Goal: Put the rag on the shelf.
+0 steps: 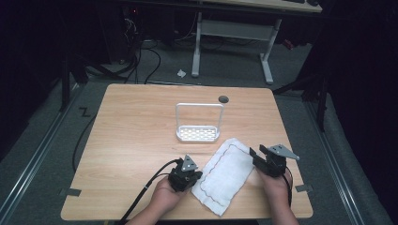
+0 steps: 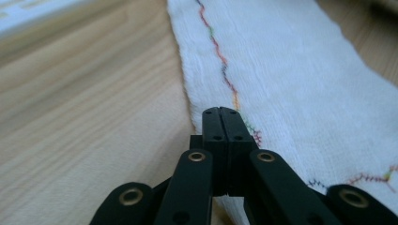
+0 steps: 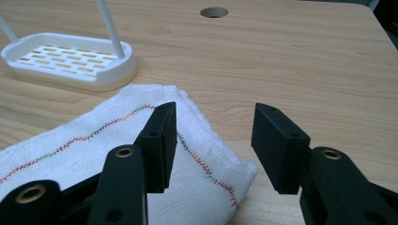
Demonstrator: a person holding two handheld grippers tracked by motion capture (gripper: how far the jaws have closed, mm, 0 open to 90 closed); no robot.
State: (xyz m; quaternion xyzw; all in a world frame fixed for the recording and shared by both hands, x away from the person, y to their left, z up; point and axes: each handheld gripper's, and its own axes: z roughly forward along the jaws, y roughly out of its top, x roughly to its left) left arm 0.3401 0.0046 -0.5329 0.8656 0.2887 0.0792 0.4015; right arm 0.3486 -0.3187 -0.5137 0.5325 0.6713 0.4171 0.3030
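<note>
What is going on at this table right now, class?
A person at a wooden table works on a white cloth with a hand-held gripper in each hand. The left hand-held gripper has its jaws closed at the cloth's near-left edge, by the coloured stitching; whether they pinch the fabric cannot be told. The right hand-held gripper hangs open over the cloth's far-right corner, not gripping it. A white rack with a tall wire handle stands just beyond the cloth.
</note>
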